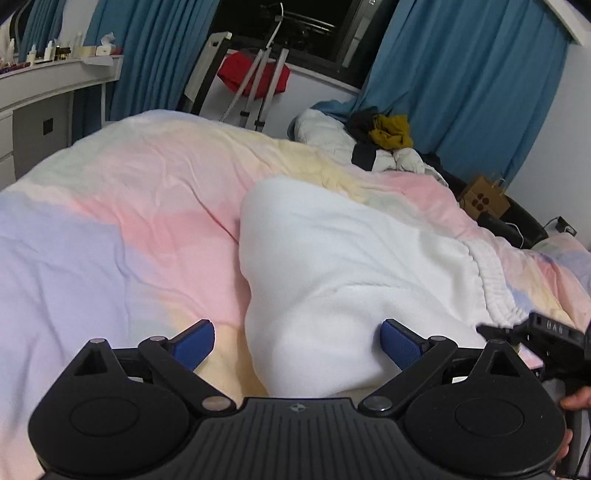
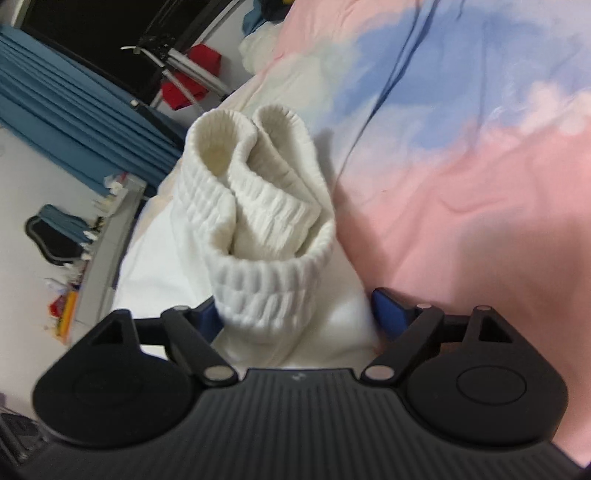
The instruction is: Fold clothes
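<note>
Trousers (image 1: pixel 351 266) lie lengthwise, waistband (image 2: pixel 258 206) rightward.

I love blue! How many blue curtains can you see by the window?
2: one blue curtain left of the dark window, the other to its right, behind the clothes pile. More may be hidden.

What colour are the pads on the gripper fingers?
Blue pads, clearest in the left wrist view.
</note>
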A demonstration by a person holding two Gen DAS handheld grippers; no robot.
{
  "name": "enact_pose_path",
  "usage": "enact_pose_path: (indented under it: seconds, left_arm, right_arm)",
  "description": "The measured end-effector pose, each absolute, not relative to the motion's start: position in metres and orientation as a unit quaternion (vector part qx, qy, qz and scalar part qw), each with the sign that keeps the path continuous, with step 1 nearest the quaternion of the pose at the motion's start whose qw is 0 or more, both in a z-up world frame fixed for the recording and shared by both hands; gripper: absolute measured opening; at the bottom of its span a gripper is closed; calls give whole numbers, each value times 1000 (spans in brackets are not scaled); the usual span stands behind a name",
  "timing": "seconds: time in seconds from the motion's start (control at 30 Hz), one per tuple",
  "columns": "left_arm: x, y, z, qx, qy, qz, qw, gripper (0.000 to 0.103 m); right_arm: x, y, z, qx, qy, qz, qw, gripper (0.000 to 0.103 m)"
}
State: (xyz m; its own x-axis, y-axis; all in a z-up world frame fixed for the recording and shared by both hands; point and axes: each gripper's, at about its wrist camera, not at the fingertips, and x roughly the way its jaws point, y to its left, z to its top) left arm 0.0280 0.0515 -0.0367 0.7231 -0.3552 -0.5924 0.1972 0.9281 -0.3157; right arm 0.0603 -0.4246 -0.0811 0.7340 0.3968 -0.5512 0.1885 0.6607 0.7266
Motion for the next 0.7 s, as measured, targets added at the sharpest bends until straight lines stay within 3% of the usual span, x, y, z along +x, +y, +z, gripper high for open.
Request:
enact_pose_path:
  seconds: [0.3,0.47,0.57,0.7]
  left_arm:
    - [35,69,-55,-185,355,-172,900,94]
    - [40,74,-60,-204,355,-183,894,93]
    - [44,67,-62,-190,352,-180,899,86]
    - [48,55,-58,-163,338,-161,913,60]
  right_arm:
    - [56,-422,-50,466,245,176,831,87]
    - [70,-416,-65,452,291,143,831,86]
    - [81,-407,-78,417,339,107,837,59]
    - [75,-386,-52,360,321,84,872,40]
